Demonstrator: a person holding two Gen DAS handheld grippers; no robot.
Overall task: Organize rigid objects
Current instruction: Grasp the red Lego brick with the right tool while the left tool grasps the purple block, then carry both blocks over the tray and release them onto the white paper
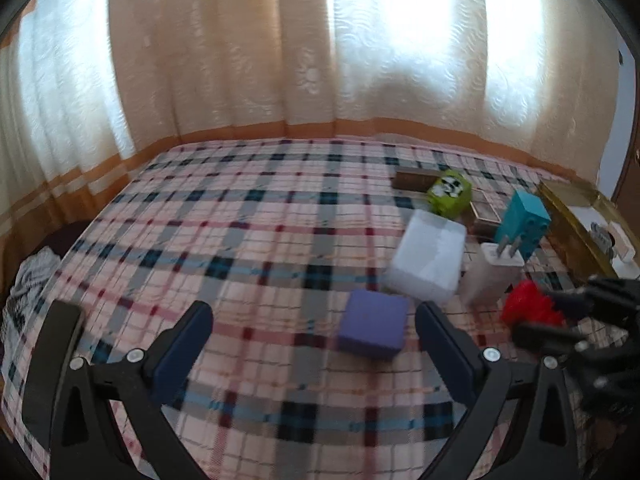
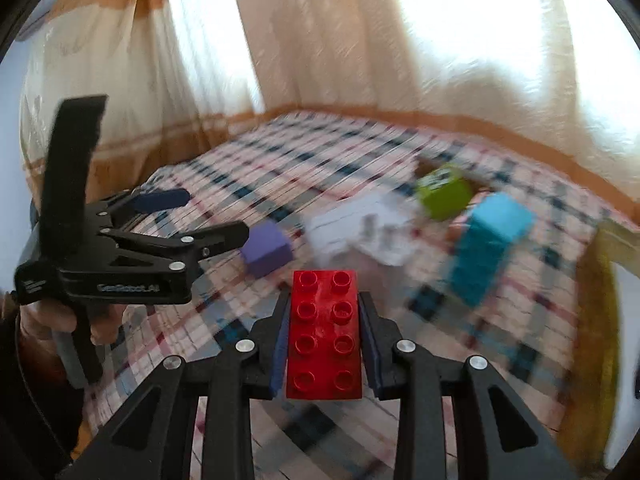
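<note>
Right wrist: fingers pinching red brick — left fingers spread beside purple block.

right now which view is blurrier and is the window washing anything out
Right wrist view: heavy motion smear across the plaid bedspread and turquoise block, while the red brick held in the right tool stays sharp. Left wrist view: only mild softness on the purple cube. Both views: backlit curtains blow out to white; fisheye bends the edges.
</note>
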